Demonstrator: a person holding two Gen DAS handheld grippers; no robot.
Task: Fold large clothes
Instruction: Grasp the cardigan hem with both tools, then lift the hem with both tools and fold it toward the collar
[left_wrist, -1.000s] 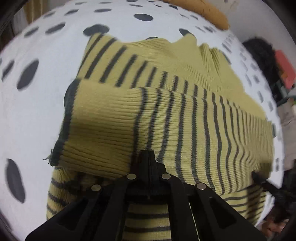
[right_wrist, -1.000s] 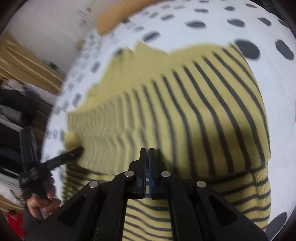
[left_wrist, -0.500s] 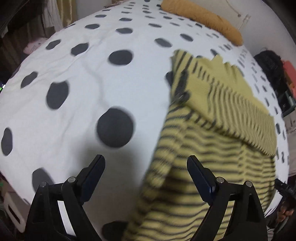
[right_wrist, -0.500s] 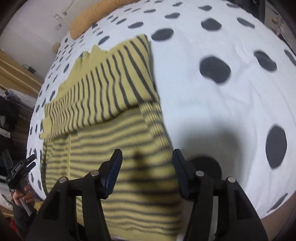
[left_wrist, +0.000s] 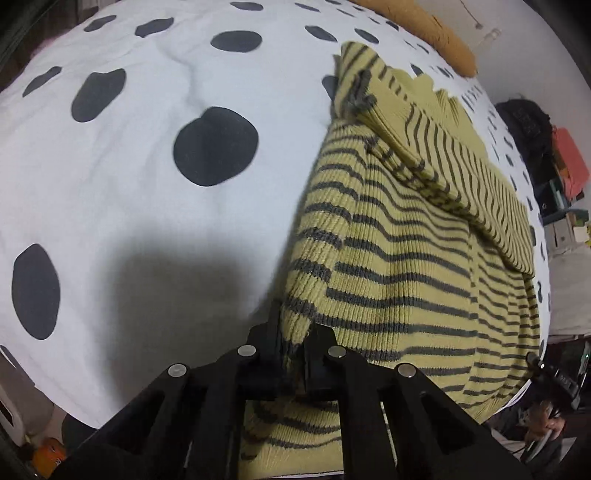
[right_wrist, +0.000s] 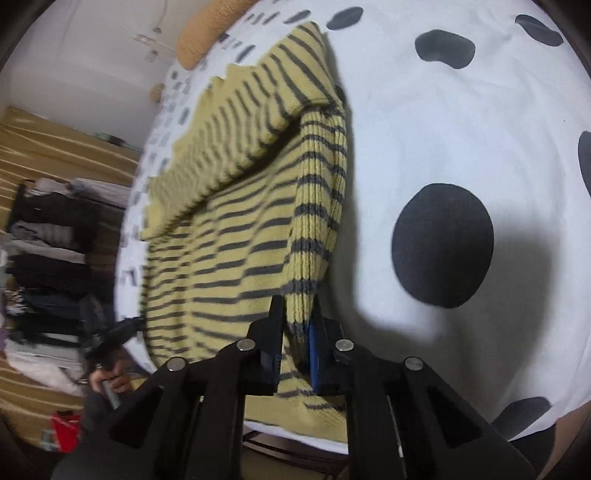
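Yellow striped sweater (left_wrist: 406, 266) lying on the spotted bedsheet (left_wrist: 147, 184), its two near hem corners pinched by the just-closed left gripper (left_wrist: 295, 347) and right gripper (right_wrist: 297, 332).

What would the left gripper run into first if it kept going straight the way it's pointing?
The left gripper, whose jaws have just been closing, is already shut on the sweater edge, so more sweater comes first, then probably the spotted bedcover under it. Depth is unclear.
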